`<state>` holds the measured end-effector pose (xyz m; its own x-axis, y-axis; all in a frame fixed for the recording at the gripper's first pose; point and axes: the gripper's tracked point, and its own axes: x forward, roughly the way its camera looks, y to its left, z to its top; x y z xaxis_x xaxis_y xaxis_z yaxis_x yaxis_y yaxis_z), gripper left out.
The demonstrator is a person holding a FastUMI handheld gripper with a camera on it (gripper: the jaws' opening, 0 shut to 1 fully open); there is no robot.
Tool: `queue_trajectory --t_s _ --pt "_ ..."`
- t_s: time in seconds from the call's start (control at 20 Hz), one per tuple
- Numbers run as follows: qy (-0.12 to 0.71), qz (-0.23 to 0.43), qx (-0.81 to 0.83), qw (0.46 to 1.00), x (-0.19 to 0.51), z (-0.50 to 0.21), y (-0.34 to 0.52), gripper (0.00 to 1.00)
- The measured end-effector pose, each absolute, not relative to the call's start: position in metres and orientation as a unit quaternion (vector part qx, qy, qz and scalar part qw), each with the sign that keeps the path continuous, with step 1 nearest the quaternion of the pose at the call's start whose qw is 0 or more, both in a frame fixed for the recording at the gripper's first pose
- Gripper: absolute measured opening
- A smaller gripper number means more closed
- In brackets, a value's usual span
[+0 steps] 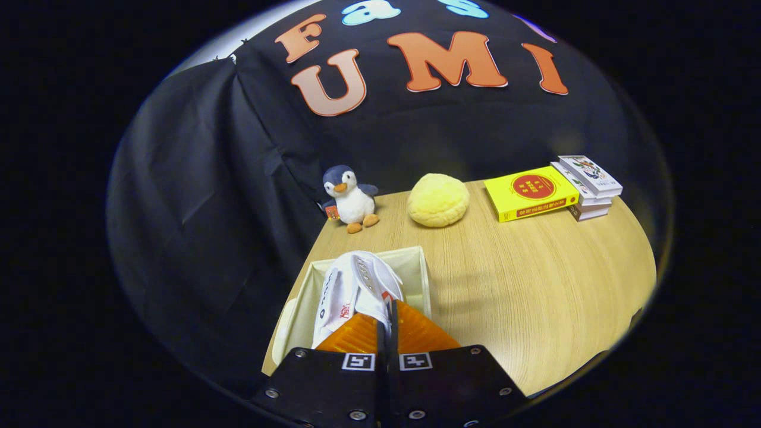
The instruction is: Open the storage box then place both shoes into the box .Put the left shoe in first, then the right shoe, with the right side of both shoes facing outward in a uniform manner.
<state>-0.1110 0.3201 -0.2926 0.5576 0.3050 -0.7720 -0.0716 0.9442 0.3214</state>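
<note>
A cream fabric storage box [421,270] stands open on the wooden table, just ahead of my fingers. A white shoe [351,291] hangs over the box opening, toe pointing away from me. My gripper [387,309] is shut on the shoe's rear edge, a thin part of it pinched between both fingers. I cannot see the bottom of the box or whether another shoe lies inside; the held shoe and my fingers hide it.
Beyond the box, at the back of the table [535,285], stand a plush penguin [351,199], a round yellow cushion [438,200], a yellow book [530,191] and a stack of books [588,184]. Black cloth drapes close to the box's left side.
</note>
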Motion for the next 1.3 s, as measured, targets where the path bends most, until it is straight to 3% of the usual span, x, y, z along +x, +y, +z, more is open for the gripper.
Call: queue_trajectory --t_s 0.25,0.35,0.45,0.8,1.3 --pt "0.502 0.077 0.108 0.855 -0.126 -0.317 0.324 0.05" --pt "0.516 0.094 0.107 0.845 -0.135 -0.315 0.33 0.17" --pt "0.491 0.126 0.125 0.853 -0.128 -0.295 0.343 0.32" --pt "0.399 0.146 0.126 0.897 -0.073 -0.226 0.299 0.62" --pt "0.242 0.115 0.067 0.961 -0.011 -0.135 0.159 0.87"
